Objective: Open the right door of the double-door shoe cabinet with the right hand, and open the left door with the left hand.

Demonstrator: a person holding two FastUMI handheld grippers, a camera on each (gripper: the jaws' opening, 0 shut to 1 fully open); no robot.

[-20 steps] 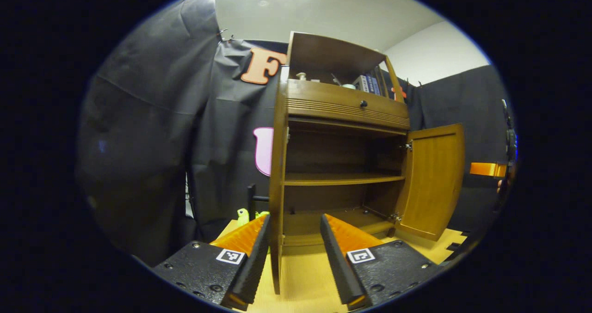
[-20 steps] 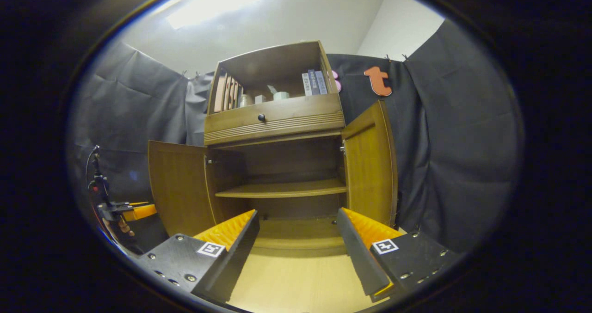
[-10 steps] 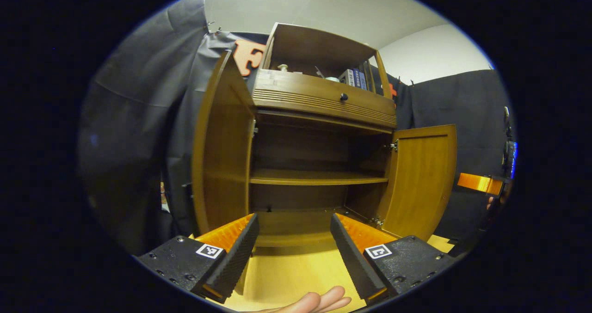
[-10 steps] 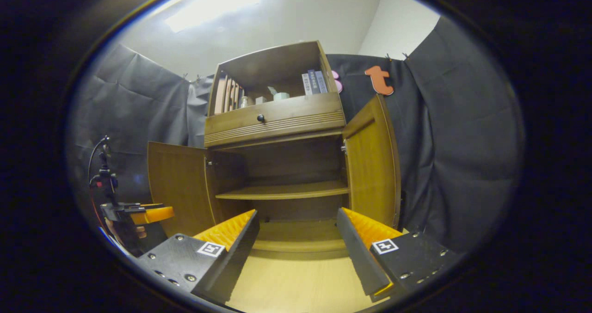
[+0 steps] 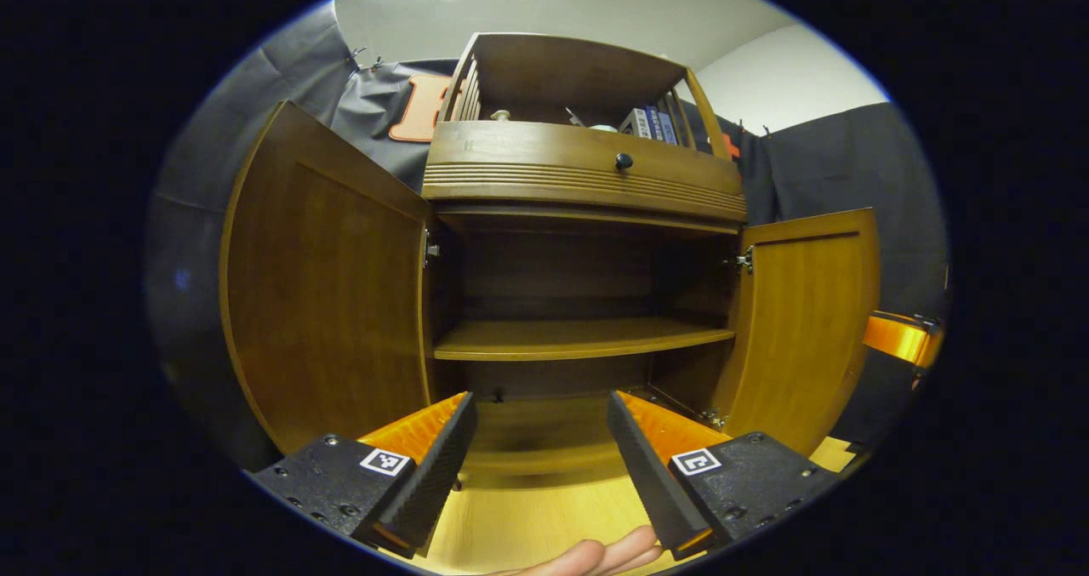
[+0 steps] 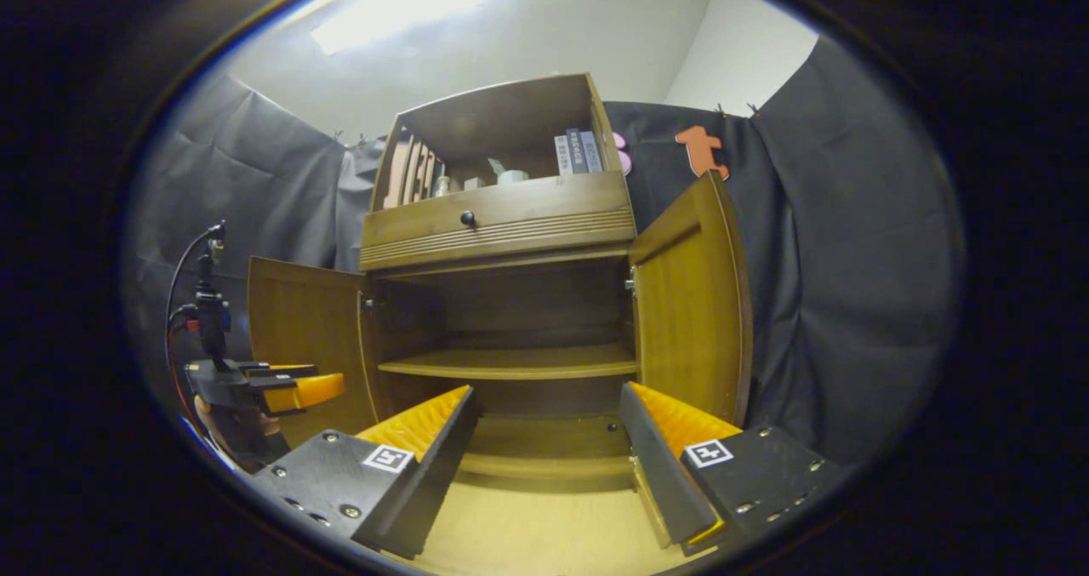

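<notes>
The brown wooden shoe cabinet [image 5: 587, 168] faces me with both lower doors swung out. In the left gripper view the left door [image 5: 327, 291] stands wide to the left and the right door [image 5: 808, 321] to the right, baring the inner shelf [image 5: 578, 338]. My left gripper [image 5: 540, 465] is open in front of the cabinet floor, holding nothing. The right gripper view has the left door [image 6: 302, 338], the right door [image 6: 693, 304] and the shelf [image 6: 510, 362]. My right gripper [image 6: 549, 465] is open and touches neither door. The left gripper [image 6: 272, 387] sits low at the left.
A drawer with a dark knob [image 5: 624, 161] runs above the doors. Books [image 6: 577, 151] and small items stand on the top shelf. Pale wooden floor [image 6: 527, 533] lies before the cabinet. A person's fingertips [image 5: 604, 555] show at the bottom edge. The other gripper [image 5: 902, 338] is far right.
The left gripper view has swung from the left door's edge to face the cabinet squarely; that door now stands wide open. The right gripper has edged slightly closer.
</notes>
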